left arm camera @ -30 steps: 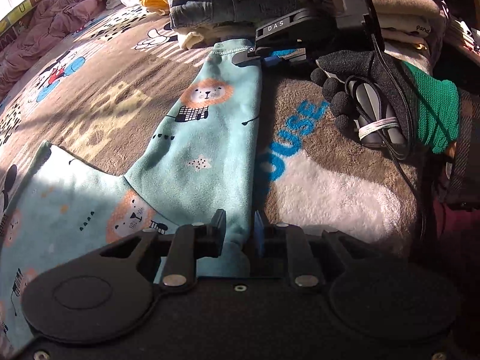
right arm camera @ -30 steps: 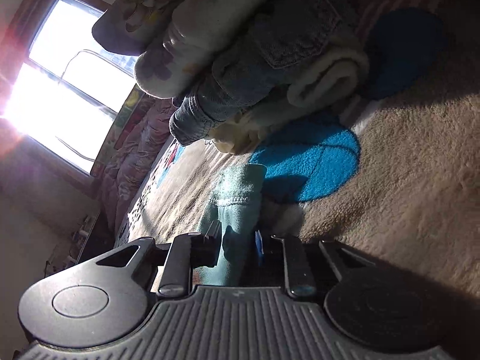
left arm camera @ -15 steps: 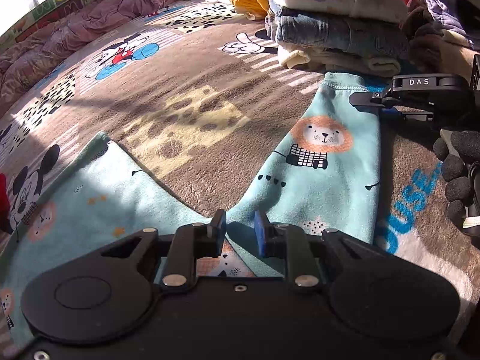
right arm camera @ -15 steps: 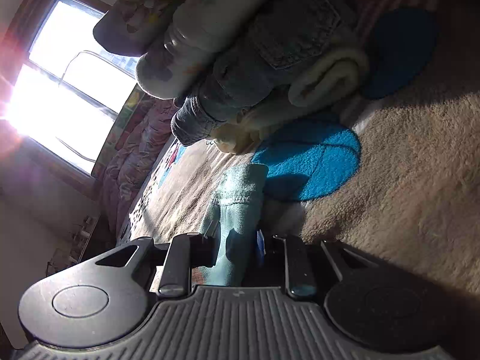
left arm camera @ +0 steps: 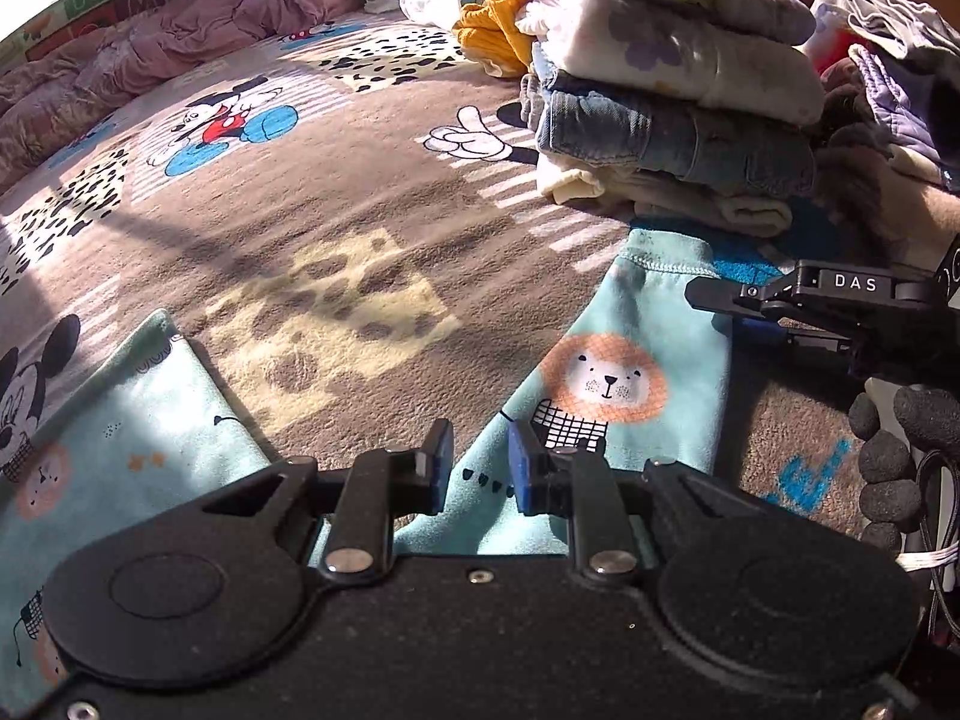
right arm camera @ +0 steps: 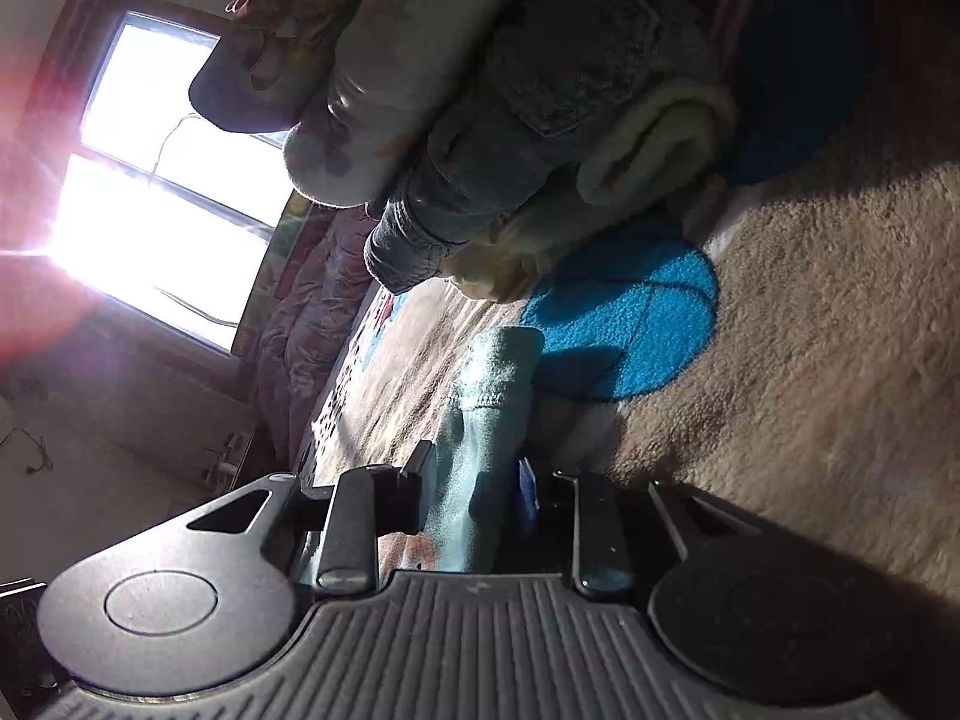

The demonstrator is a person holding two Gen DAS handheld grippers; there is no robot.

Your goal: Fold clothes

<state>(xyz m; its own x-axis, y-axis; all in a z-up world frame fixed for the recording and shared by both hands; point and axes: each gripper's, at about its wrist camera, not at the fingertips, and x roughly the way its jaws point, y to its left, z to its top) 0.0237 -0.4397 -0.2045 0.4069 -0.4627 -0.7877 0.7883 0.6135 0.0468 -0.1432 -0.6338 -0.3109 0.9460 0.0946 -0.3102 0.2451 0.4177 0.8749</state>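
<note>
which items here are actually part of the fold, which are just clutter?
In the job:
teal lion-print pants, spread on the blanket
left gripper, open over the crotch
right gripper, around the leg's edge near the cuff

Lying about:
Mickey Mouse blanket underneath
folded stack with jeans
pink duvet
yellow garment

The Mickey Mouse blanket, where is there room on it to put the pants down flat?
The plush brown cartoon blanket lies bare between the two legs of the teal lion-print pants and on toward the crumpled pink bedding. It is crowded to the right: the stack of folded clothes sits just past the pant cuff, near the right gripper.
</note>
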